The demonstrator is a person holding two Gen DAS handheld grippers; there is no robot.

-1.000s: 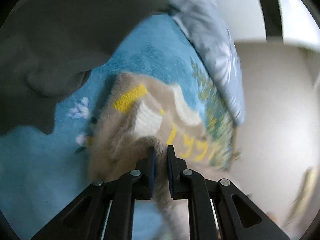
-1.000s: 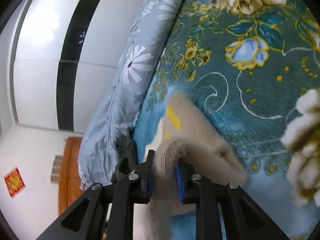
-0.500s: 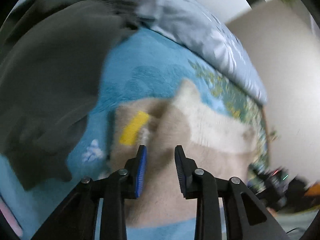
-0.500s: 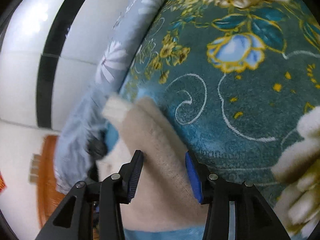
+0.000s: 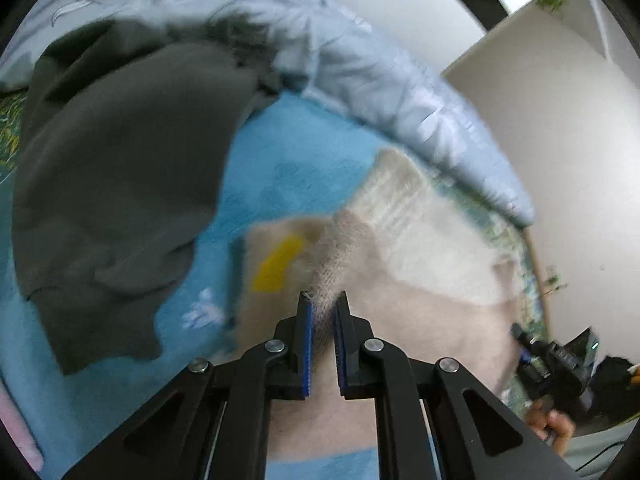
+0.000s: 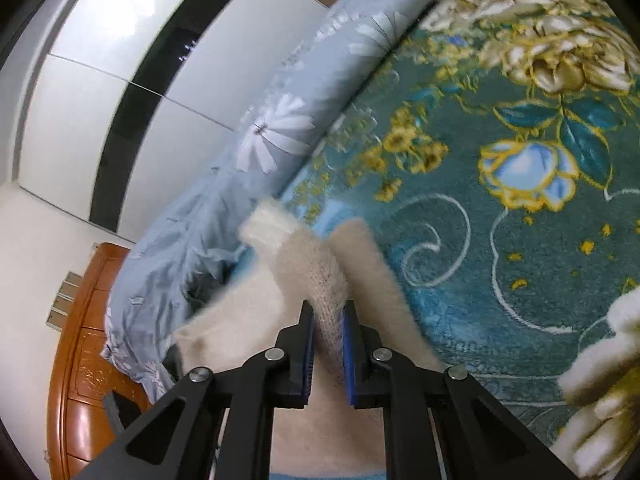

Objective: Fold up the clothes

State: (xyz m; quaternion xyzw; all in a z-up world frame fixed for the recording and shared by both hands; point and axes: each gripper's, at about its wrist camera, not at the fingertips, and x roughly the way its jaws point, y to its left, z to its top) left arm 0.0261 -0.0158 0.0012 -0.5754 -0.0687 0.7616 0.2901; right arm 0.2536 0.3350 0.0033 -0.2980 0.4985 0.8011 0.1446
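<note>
A fuzzy beige and cream sweater (image 5: 420,280) with a yellow patch lies on the blue floral blanket (image 5: 296,172). My left gripper (image 5: 323,305) is shut on a pinched ridge of the sweater's knit beside the yellow patch. In the right wrist view the same sweater (image 6: 360,264) lies on the teal flowered blanket (image 6: 500,240), a cream cuff sticking out at its far end. My right gripper (image 6: 327,312) is shut on a raised fold of the sweater. In the left wrist view the other gripper (image 5: 556,360) and a hand show at the right edge.
A dark grey garment (image 5: 120,168) lies crumpled to the left of the sweater. A rolled light-blue floral duvet (image 6: 280,136) runs along the far edge of the bed. A wooden cabinet (image 6: 80,360) and a white wardrobe (image 6: 100,60) stand beyond it.
Both grippers opened on the laid-down sweater half a second ago and have now shut again on new folds of it. The sleeve lies folded across the body.
</note>
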